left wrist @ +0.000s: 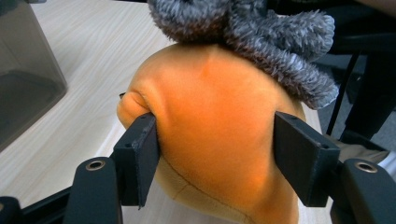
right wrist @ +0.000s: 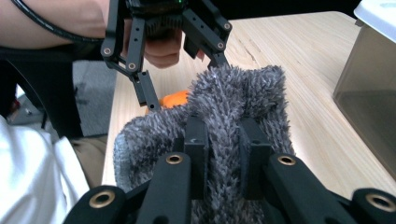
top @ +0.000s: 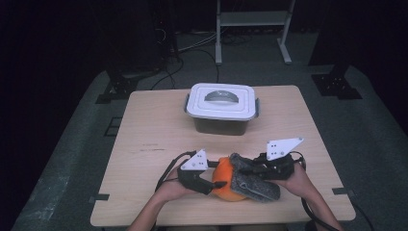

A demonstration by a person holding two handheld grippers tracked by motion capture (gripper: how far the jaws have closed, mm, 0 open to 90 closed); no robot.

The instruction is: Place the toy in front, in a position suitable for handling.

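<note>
Orange plush (left wrist: 219,126) half-hidden under grey fuzzy cloth (right wrist: 233,102)

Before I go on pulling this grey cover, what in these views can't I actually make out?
- Orange plush: in the high view the grey fuzzy cover hides most of it; its underside is cut off at the bottom edge of the left gripper view.
- Lidded bin: contents hidden by the white lid in the high view and too dark through its walls.
- Right claw: its tips are buried in the grey pile.
- Left claw: whether the right-hand pad presses on the plush is unclear.
</note>
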